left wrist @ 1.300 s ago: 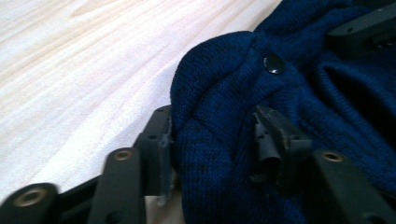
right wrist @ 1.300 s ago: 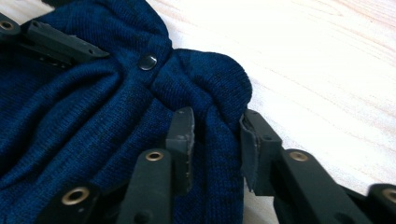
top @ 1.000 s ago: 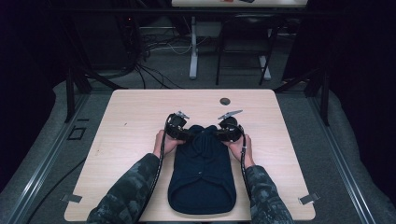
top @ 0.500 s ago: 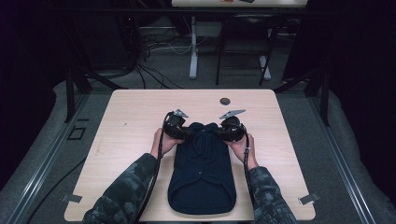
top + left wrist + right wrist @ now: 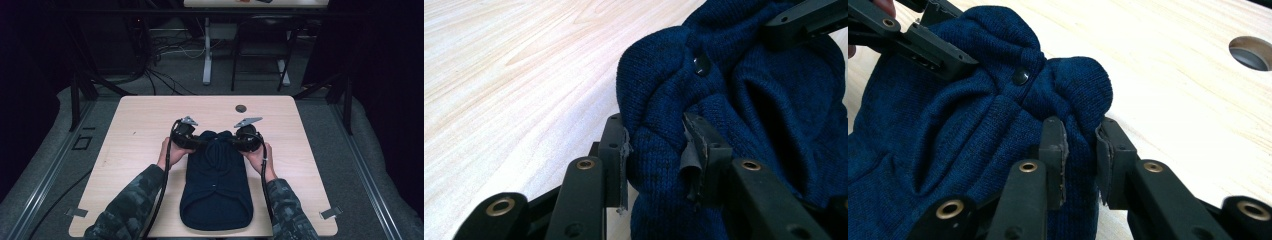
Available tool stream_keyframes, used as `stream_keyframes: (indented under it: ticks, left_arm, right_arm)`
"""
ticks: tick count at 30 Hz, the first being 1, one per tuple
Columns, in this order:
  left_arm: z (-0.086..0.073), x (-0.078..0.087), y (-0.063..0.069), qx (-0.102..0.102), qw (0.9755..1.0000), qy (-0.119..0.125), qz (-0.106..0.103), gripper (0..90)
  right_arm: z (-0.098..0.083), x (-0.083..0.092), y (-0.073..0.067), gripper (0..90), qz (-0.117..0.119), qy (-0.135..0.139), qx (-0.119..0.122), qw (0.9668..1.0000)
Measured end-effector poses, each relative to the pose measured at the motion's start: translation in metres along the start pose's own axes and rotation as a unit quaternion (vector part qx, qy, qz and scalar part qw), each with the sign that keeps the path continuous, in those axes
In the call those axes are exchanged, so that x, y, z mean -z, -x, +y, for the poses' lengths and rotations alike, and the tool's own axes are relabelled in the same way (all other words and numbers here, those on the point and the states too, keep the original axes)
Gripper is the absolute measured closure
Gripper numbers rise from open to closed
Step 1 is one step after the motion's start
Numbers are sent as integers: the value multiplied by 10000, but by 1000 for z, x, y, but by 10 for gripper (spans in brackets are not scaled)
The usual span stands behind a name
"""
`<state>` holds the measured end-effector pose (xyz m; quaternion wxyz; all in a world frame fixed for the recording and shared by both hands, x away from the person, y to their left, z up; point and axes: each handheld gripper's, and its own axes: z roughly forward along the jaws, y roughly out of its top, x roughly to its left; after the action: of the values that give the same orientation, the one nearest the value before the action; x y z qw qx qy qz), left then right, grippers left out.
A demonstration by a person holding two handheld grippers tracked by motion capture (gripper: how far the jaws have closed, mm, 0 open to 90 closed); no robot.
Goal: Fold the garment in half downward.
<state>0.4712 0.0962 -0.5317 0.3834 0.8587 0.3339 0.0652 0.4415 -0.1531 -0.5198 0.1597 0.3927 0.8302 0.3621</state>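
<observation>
Both claws have come up a touch since a second ago, pulling the far end of the navy sweater [image 5: 216, 180] off the tabletop [image 5: 140, 120]. Left claw [image 5: 192, 140] and right claw [image 5: 240, 141] each pinch a far corner, level with each other, and its long axis runs back toward the person

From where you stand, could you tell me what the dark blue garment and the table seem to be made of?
The garment looks like knitted yarn, perhaps wool or acrylic: fine knit ribs show, matte and soft, bunching where it is pinched. Its button looks like glossy dark plastic. The table appears to be pale wood or wood-look laminate, with visible grain and a smooth, slightly shiny top.
</observation>
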Motion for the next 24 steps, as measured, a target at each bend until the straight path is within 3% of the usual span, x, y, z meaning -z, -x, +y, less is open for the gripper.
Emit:
stream_keyframes:
  ticks: [7, 12, 16, 19, 24]
  left_arm:
    - [3, 4, 5, -122, 9999, 59, 89, 656]
    - [7, 8, 9, -164, 9997, 132, 88, 655]
    - [10, 11, 9, -205, 9998, 75, 42, 653]
    - [14, 13, 12, -361, 9993, -123, 42, 639]
    - [16, 21, 15, -424, 9990, 19, 114, 655]
  right_arm:
    - [3, 7, -3, 753, -62, 33, 149, 9999]
    - [5, 15, -2, 750, -73, 147, 129, 9998]
    - [7, 17, -2, 750, -69, 152, 176, 9997]
    - [8, 20, -4, 750, -93, 186, 228, 9995]
    - [11, 27, -8, 750, -218, 382, 383, 9983]
